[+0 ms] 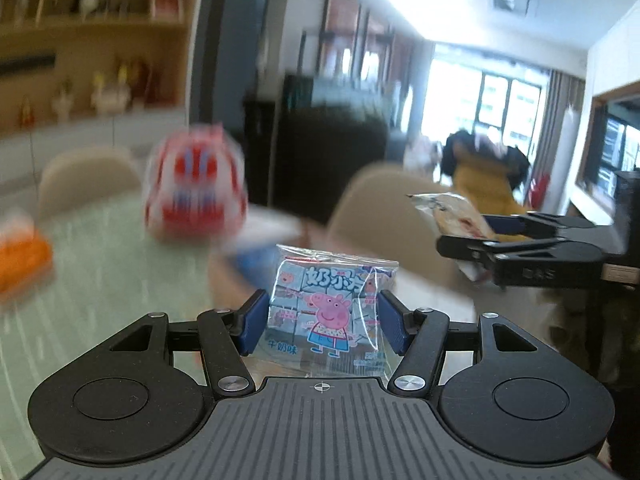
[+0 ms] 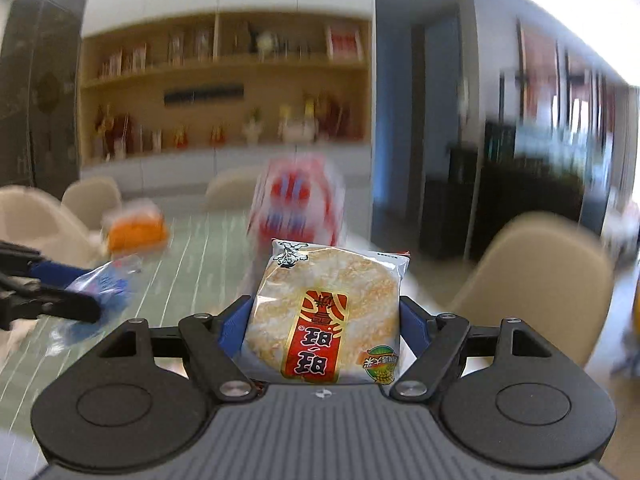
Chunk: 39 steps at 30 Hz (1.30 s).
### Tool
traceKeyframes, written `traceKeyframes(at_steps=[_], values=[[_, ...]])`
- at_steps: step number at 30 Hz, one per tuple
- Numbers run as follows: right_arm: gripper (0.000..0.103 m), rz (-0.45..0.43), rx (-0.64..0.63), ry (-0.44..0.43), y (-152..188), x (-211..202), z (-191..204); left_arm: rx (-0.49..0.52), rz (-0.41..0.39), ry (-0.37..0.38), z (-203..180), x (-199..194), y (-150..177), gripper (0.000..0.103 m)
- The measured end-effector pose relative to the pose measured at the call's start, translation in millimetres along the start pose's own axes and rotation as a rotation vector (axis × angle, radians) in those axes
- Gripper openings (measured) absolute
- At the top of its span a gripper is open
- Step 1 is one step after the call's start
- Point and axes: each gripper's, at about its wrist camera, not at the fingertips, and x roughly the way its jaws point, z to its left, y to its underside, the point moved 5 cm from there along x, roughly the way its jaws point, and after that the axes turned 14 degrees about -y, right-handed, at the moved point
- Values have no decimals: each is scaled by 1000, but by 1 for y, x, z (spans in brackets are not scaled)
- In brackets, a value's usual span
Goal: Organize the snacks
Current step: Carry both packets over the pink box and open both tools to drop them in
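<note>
My left gripper [image 1: 322, 318] is shut on a small blue Peppa Pig candy packet [image 1: 328, 312] and holds it up above the pale green table [image 1: 104, 280]. My right gripper [image 2: 326, 320] is shut on a rice cracker packet [image 2: 328, 312] with a red label. The right gripper with its packet [image 1: 456, 216] also shows at the right of the left wrist view. The left gripper's fingers [image 2: 52, 304] with the blue packet [image 2: 104, 288] show at the left of the right wrist view. A large red and white snack bag [image 1: 196, 188] stands blurred on the table, also in the right wrist view [image 2: 296, 208].
An orange package [image 1: 20, 260] lies on the table at the left, also in the right wrist view [image 2: 136, 232]. Beige chairs [image 1: 384, 216] stand around the table. Wooden shelves [image 2: 224, 88] line the far wall. The background is motion-blurred.
</note>
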Motion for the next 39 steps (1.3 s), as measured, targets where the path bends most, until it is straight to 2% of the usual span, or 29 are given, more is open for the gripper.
traceKeyframes(at_steps=[2,5,8,10,12,14,17,19,22,24,27,29,32,36,38,39], values=[[77,-43,-5,27,-38,4,-14,-12,-4,-1,-5,31,-28,65],[77,-85,28,55,-73,15,-36,-115,71,24,-8,102,-42,65],[77,-71,46,77,-76,28,-50,-143,194,11,-14,170,-23,65],[77,-49,55,87,-65,36,-56,-112,324,-6,-19,212,5,65],[77,-11,49,95,-52,48,-61,-93,397,-11,-16,232,28,65],[77,33,43,99,-43,65,-65,-94,352,17,-13,231,31,65],[77,68,83,69,-38,100,-65,-168,247,64,4,210,15,65],[77,98,138,26,-39,130,-67,-221,210,87,22,192,4,65],[77,167,211,-30,-30,176,-66,-272,190,83,47,170,-1,65],[77,252,268,-63,-15,213,-64,-308,179,52,69,160,3,65],[77,417,349,-104,19,262,-59,-350,199,8,99,160,17,65],[77,463,371,-107,29,271,-58,-385,228,-6,119,165,27,65],[78,398,334,-105,19,257,-52,-436,270,3,140,187,38,65],[86,323,242,-98,-5,227,-43,-458,291,42,135,224,41,65],[87,297,220,-89,-14,216,-44,-442,298,36,128,240,43,65],[87,297,218,-86,-15,212,-45,-431,308,6,127,248,45,61]])
